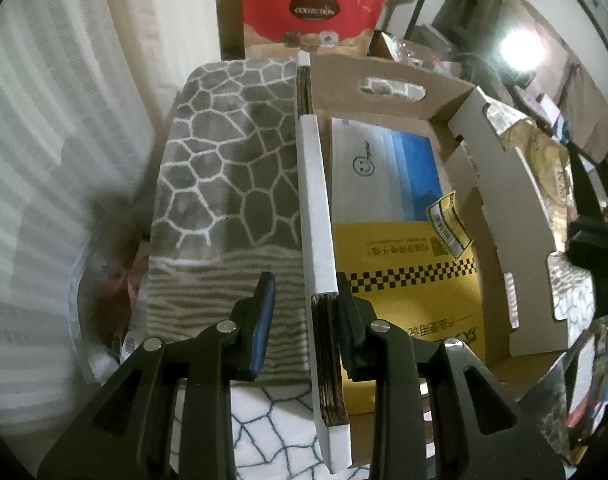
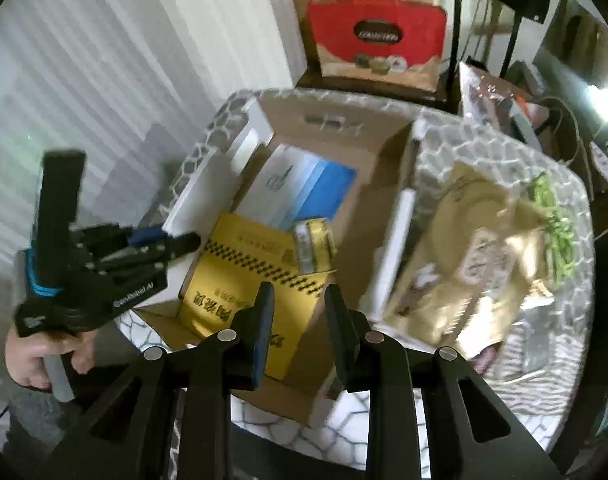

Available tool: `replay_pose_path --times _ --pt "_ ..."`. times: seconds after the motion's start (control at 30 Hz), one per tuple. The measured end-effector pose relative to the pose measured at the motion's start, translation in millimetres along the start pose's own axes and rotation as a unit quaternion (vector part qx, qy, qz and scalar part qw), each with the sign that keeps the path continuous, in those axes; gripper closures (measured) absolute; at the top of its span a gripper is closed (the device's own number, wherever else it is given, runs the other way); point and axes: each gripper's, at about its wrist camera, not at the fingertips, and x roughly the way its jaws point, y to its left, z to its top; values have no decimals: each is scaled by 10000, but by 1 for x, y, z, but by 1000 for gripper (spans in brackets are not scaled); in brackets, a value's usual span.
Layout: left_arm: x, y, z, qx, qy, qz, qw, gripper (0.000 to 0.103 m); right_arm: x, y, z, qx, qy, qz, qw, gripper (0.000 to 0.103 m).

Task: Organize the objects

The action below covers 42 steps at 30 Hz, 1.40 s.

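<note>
An open cardboard box [image 1: 388,76] lies on a grey patterned mat [image 1: 231,152]. In it lie a yellow box [image 1: 404,280], a white and blue packet [image 1: 384,168] and a small gold carton [image 1: 450,220]. My left gripper [image 1: 304,304] is open, its fingers straddling the box's white left wall [image 1: 318,208]. In the right wrist view my right gripper [image 2: 297,308] is open and empty above the yellow box [image 2: 243,276]. The left gripper [image 2: 159,240] shows there at the cardboard box's [image 2: 344,120] left wall.
A gold paper bag [image 2: 476,256] with green shreds [image 2: 556,224] lies on the mat right of the box. A red tin [image 1: 312,8] stands behind on a shelf. White curtains [image 1: 43,120] hang at the left. Clutter fills the right.
</note>
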Motion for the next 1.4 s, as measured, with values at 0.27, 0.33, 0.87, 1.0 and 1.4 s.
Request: replay_pose_path --times 0.27,0.33,0.87,1.0,1.4 --pt "6 -1 -1 13 46 -35 10000 81 -38 -46 8 279 -278 -207 9990 76" --pt "7 -2 -1 37 56 -62 10000 84 -45 -61 8 390 -315 -290 9983 76" --pt "15 -8 -3 -38 78 22 10000 90 -59 -188 -27 1320 -309 -1086 9848 53" --pt "17 -8 -3 -44 111 25 9999 90 -38 -198 -39 1272 -115 -1191 9846 43" --pt "17 -7 -3 -31 122 80 9999 90 -10 -207 -42 1219 -171 -1028 9871 51"
